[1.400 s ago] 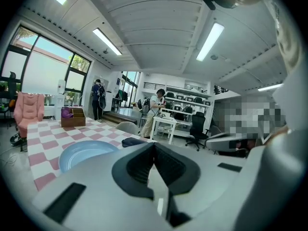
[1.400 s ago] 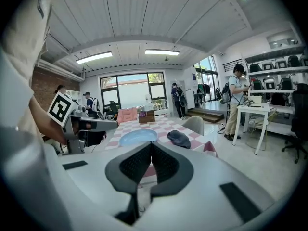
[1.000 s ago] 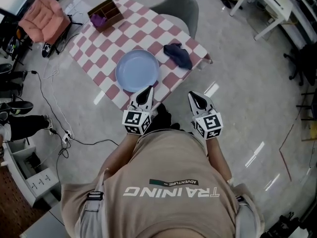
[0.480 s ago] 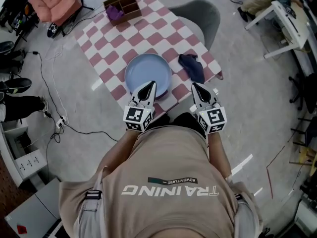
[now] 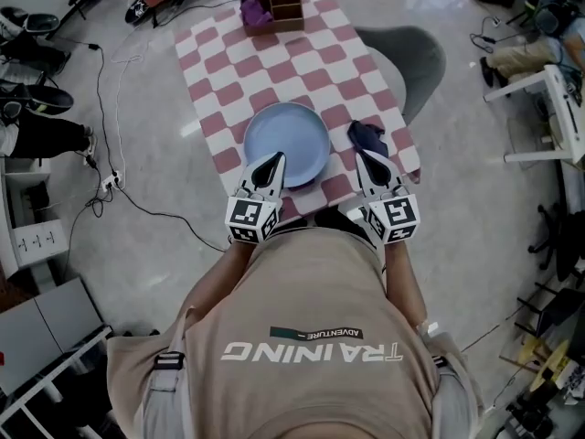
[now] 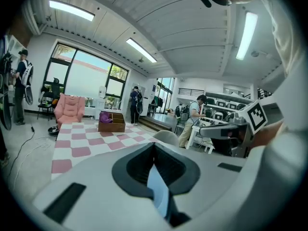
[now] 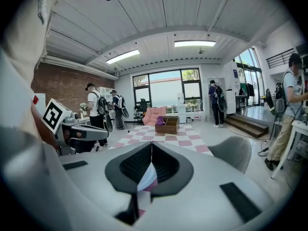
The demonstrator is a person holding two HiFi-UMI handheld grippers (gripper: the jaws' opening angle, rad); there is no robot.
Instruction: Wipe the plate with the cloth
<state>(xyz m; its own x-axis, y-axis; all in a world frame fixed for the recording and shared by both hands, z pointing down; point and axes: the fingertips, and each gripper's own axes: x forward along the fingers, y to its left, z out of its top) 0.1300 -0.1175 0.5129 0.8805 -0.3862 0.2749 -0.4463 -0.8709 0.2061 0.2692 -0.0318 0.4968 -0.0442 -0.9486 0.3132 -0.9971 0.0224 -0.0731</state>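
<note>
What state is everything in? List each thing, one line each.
plate: flat on the checkered table, nothing on it.
cloth: crumpled on the table beside the plate, not held.
left gripper: jaws shut, empty.
right gripper: jaws shut, empty.
wooden box: open-topped, purple thing in one compartment.

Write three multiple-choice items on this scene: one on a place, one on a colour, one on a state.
1. Where does the cloth lie relative to the plate?
A. on top of it
B. beside it, at the head view's right
C. under it

2. What colour is the plate?
A. light blue
B. red
C. green

3. How does the right claw stand?
A. shut on the cloth
B. wide open
C. shut and empty

Answers:
1 B: the head view shows the cloth just off the plate's right edge.
2 A: it looks pale blue.
3 C: the right gripper view shows its jaws together, with nothing between them.
</note>
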